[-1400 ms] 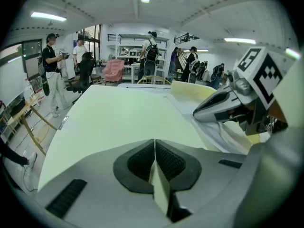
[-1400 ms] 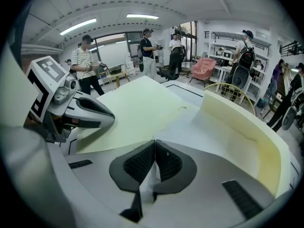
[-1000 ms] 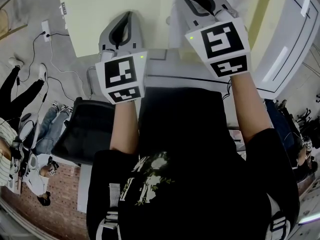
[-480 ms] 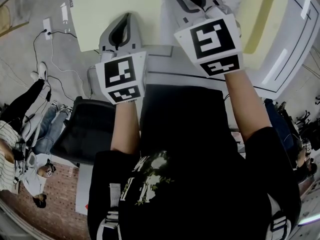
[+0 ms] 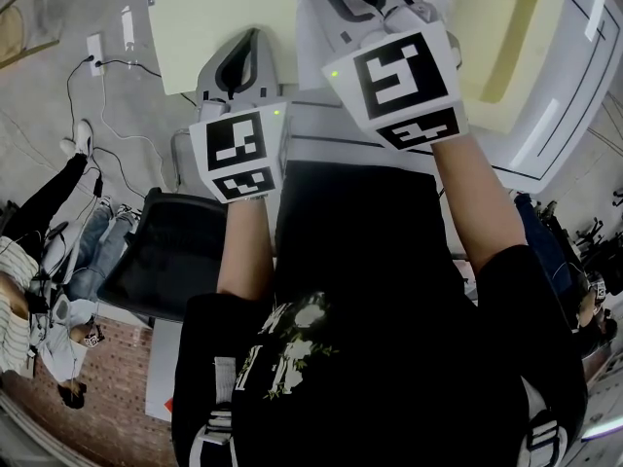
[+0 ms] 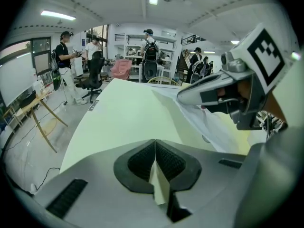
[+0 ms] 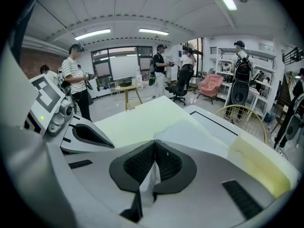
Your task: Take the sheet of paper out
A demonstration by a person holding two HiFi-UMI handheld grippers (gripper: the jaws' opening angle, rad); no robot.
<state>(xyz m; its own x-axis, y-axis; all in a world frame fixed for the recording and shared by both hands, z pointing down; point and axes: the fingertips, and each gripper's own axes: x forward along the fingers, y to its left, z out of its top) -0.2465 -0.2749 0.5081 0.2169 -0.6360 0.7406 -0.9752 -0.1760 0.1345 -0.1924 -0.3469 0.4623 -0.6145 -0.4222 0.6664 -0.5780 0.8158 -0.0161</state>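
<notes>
Left gripper clenched on the near edge of the pale yellow sheet of paper fanning ahead, right gripper pinching the translucent plastic sleeve beside it, we reckon it's light, floppy, tearable, so edge-holds suit.

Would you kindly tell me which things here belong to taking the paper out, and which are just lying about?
In the job: sheet of paper, clamped in the left gripper; translucent cover, clamped in the right gripper.
Lying about: office chair; power strip on the floor; yellow foam pad.
</notes>
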